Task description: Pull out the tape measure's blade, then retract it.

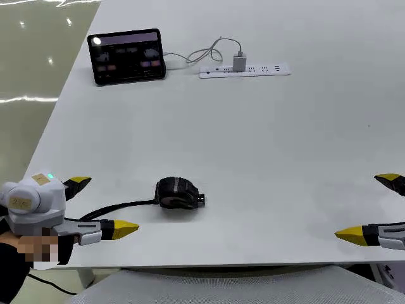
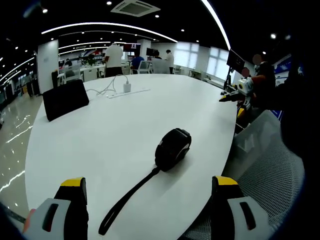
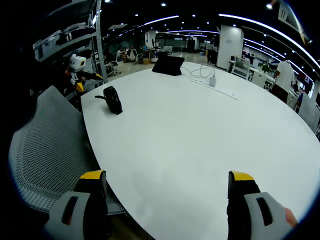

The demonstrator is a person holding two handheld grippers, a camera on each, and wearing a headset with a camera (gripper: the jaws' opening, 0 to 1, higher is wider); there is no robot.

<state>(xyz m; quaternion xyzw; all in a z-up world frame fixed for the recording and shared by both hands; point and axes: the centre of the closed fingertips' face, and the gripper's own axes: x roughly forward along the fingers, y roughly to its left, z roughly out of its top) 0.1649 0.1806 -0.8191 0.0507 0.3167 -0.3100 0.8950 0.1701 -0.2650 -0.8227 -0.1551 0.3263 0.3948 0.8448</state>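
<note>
Tape measure (image 1: pixel 179 193), black rounded plastic case, lies on the white bench (image 1: pixel 285 158) near its front edge, left of the middle. No blade is drawn out; only a small stub shows at the case's right end, probably the blade hook. By my reading nothing is begun: gripping the case, pulling the blade and retracting it all remain.

Long axis runs left to right, roughly along the bench's front edge. The blade end seems to point right, toward the right gripper (image 1: pixel 366 207). A black wrist strap (image 1: pixel 120 206) trails left from the other end.

Left gripper (image 1: pixel 106 204), yellow-tipped, sits near the strap's far end, jaws wide, holding nothing, clear of the case. The right gripper is well apart at the right, jaws also wide and empty.

Far side of the bench: black tablet (image 1: pixel 126 56) and white power strip (image 1: pixel 247 69).
</note>
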